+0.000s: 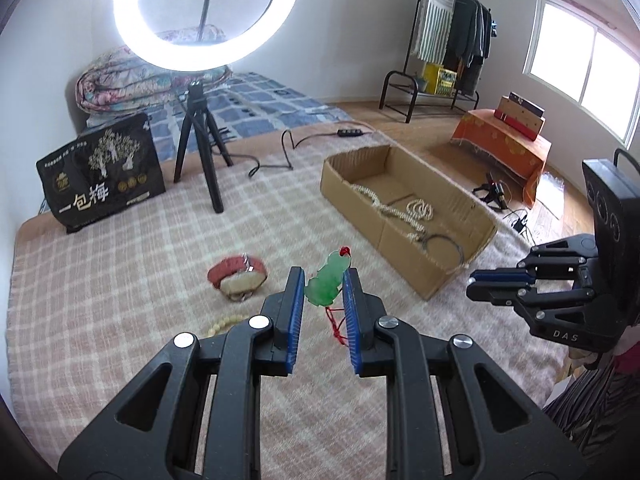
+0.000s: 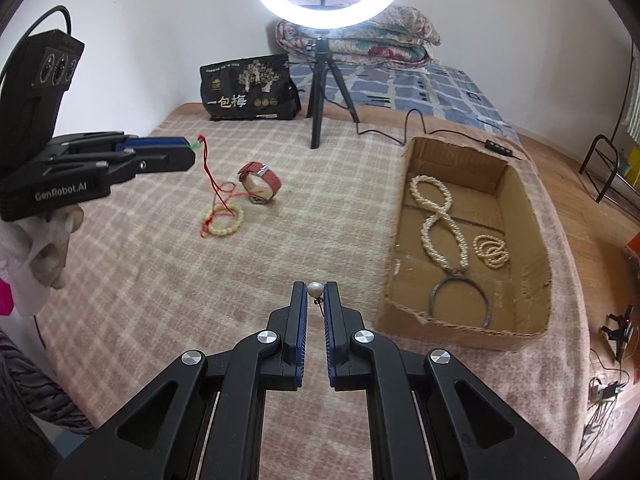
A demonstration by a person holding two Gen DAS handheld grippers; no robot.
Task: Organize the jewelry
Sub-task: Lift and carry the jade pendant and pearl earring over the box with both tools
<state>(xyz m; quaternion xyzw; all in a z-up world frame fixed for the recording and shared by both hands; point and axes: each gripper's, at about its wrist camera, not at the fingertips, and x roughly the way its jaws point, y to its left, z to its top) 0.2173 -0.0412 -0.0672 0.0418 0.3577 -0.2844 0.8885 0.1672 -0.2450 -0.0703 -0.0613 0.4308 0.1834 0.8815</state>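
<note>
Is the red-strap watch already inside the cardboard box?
No. The red-strap watch lies on the checked blanket, well left of the cardboard box, which holds only pearl strands and a dark bangle.

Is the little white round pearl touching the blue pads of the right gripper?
Touching. In the right wrist view, the little white round pearl sits pinched at the tips of the right gripper, pressed against both blue pads with no gap, held above the checked blanket.

Both wrist views look forward along their fingers, close over the checked blanket point(image 1: 120, 280), sharing the cardboard box point(image 2: 404, 208).
</note>
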